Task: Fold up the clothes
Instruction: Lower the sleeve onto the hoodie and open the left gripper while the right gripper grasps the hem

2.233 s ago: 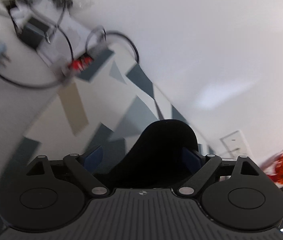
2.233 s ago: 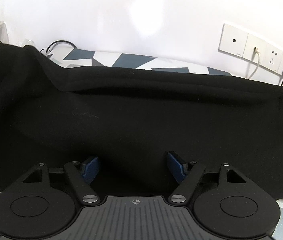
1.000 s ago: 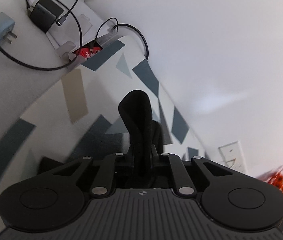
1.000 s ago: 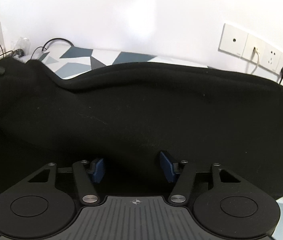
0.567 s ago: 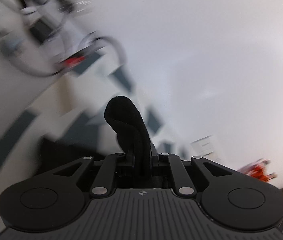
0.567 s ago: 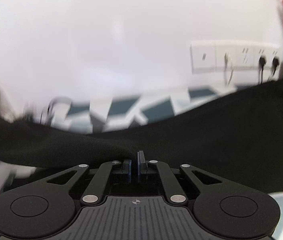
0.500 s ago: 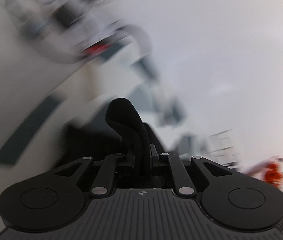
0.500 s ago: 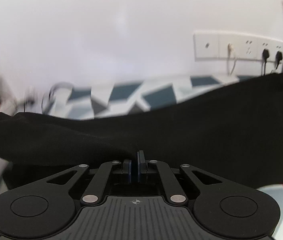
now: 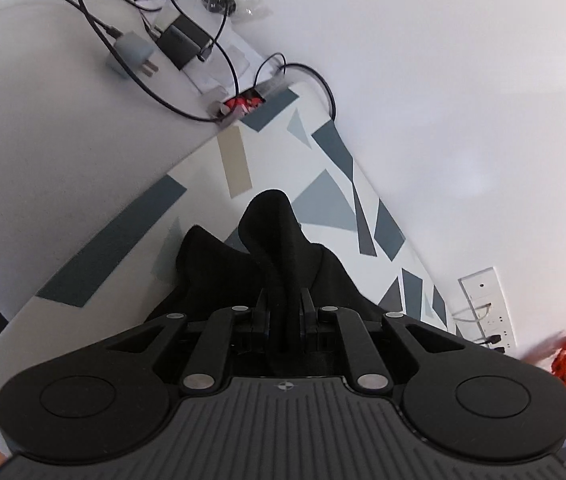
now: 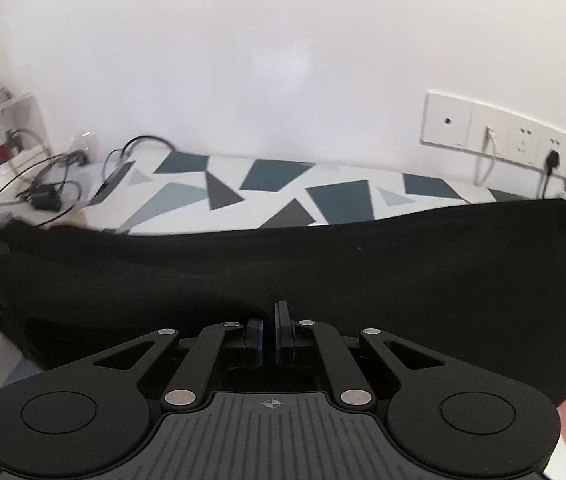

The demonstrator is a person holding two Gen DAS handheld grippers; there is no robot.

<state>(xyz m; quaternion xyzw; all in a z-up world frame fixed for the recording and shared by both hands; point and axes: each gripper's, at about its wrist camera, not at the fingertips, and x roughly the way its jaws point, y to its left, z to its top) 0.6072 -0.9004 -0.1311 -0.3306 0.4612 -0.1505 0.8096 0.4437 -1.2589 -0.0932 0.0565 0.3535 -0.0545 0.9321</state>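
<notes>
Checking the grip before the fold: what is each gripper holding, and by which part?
Left gripper: a bunched fold of the black garment. Right gripper: jaws shut at its near edge; fabric between them can't be confirmed.

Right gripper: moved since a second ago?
Yes. The right gripper has risen: against the white wall socket panel, more patterned tablecloth now shows beyond the black garment. Its jaws closed on that fabric.
</notes>
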